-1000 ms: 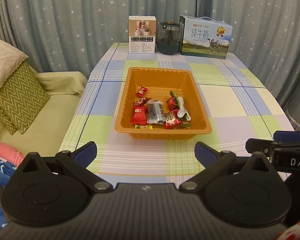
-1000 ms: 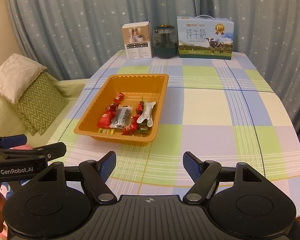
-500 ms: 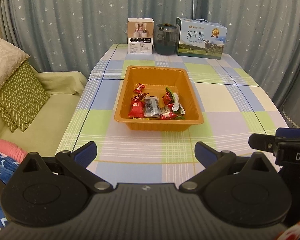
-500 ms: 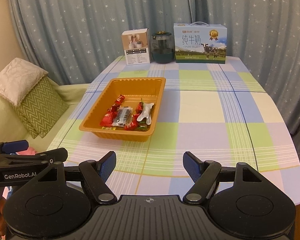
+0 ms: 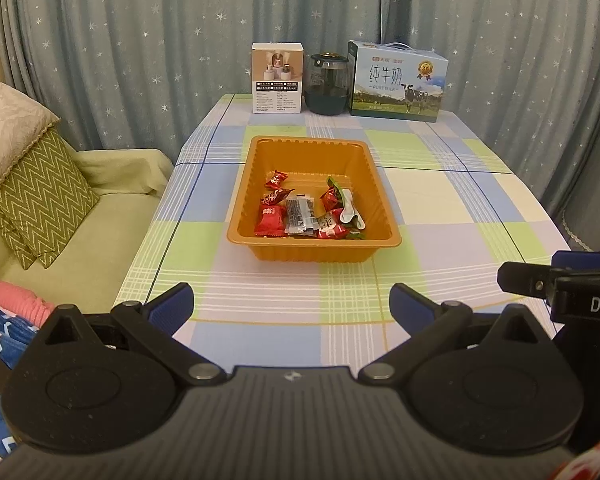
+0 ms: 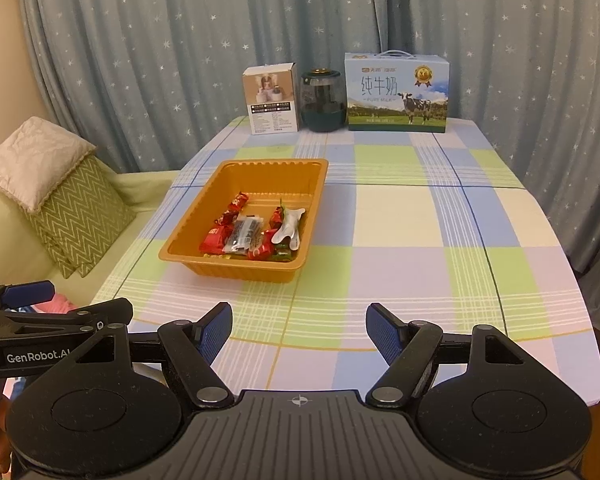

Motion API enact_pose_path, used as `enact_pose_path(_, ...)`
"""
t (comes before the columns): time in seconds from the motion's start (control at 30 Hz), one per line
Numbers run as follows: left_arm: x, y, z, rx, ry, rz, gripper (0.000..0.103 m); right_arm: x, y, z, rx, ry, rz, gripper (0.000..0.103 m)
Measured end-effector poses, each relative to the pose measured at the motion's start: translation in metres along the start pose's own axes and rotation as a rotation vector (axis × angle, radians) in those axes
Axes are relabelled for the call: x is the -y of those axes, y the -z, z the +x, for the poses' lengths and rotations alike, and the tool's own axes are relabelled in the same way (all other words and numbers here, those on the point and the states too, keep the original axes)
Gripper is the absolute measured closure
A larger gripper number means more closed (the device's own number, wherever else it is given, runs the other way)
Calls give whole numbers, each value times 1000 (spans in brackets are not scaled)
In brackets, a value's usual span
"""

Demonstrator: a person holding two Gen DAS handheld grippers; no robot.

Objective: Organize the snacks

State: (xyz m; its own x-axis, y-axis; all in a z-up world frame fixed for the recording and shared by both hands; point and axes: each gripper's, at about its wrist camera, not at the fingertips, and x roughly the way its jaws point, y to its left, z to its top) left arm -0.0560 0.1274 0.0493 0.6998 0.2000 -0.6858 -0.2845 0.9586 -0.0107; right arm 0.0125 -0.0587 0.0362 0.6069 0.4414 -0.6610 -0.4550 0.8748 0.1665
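Both claws, left claw (image 5: 292,304) and right claw (image 6: 299,334), hang spread and empty above the desk (image 6: 400,216), near the orange tray (image 5: 380,196) holding wrapped snacks (image 5: 300,214)

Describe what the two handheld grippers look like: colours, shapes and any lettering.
Both are matte black plastic. The left gripper and the right gripper each have two round disc housings, angled link arms with silver pivot pins, and ribbed blue pads on the fingertips. A ribbed grey-black body sits between the discs. White lettering on the left one's side reads "GenRobot.AI"; the right one's shows only "DA". No cables show.
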Motion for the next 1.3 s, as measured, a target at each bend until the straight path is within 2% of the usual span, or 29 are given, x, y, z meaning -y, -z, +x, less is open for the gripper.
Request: enact_pose_path(1.3, 10, -3, 1, 0, 2, 20, 0, 9, 3, 1, -5, 8, 1, 29)
